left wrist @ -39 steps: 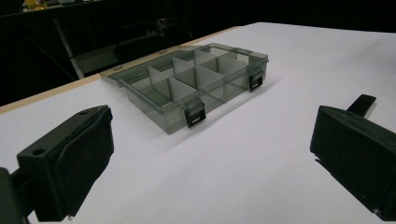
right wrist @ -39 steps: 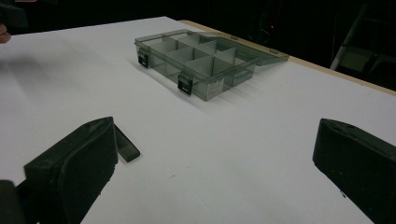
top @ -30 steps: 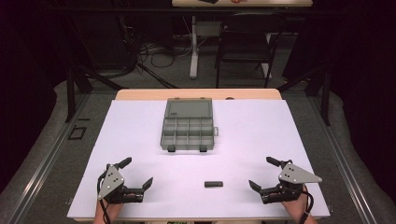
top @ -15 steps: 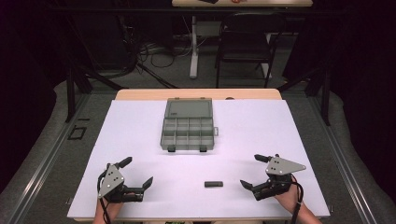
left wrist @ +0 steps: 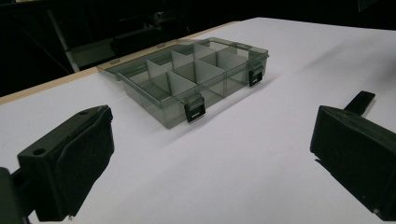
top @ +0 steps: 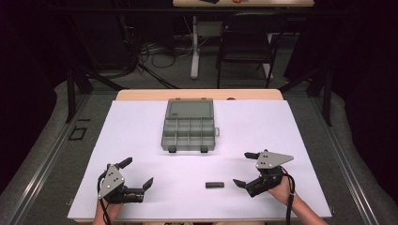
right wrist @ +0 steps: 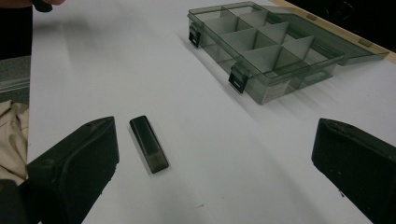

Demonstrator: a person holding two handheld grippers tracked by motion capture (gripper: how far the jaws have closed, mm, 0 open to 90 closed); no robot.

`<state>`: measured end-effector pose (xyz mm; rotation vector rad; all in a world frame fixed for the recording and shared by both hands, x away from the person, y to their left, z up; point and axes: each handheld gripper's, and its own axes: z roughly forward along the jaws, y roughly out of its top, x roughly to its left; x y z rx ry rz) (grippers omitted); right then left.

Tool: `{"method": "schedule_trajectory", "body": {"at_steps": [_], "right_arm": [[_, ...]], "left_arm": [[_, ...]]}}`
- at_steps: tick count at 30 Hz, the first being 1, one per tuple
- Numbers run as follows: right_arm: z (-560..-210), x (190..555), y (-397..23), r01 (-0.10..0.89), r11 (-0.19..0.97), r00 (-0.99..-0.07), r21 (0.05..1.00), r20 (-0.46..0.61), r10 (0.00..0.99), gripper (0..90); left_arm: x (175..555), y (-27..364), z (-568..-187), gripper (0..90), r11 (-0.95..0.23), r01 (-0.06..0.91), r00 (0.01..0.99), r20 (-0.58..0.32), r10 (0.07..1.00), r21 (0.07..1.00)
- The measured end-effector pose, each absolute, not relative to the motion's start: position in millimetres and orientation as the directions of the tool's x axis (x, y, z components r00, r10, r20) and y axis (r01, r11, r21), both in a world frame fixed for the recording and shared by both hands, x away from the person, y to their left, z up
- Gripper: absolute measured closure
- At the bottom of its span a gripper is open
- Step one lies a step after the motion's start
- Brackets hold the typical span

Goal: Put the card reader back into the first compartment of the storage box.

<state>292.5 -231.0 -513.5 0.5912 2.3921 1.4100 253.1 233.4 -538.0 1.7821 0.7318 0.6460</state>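
Hovering wide apart, right tool (top: 245, 168) flanks small black stick (top: 214, 184).

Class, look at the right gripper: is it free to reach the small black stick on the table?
Probably yes: the right gripper is open, the small black stick lies just beside it, nothing between.

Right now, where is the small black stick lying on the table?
In the high view, the small black stick lies flat on the white table, near its front edge, just left of the open right gripper and in front of the compartment box.

Small black stick (top: 214, 184) flat on table
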Motion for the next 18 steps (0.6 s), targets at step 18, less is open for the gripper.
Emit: {"method": "schedule_trajectory", "body": {"at_steps": [18], "right_arm": [[-510.4, 311.5, -196.4, 0.137, 0.483, -0.938, 0.865, -0.043, 0.343, 0.8]], "left_arm": [[253.0, 235.0, -537.2, 0.0, -0.25, 0.168, 0.666, 0.077, 0.742, 0.954]]}}
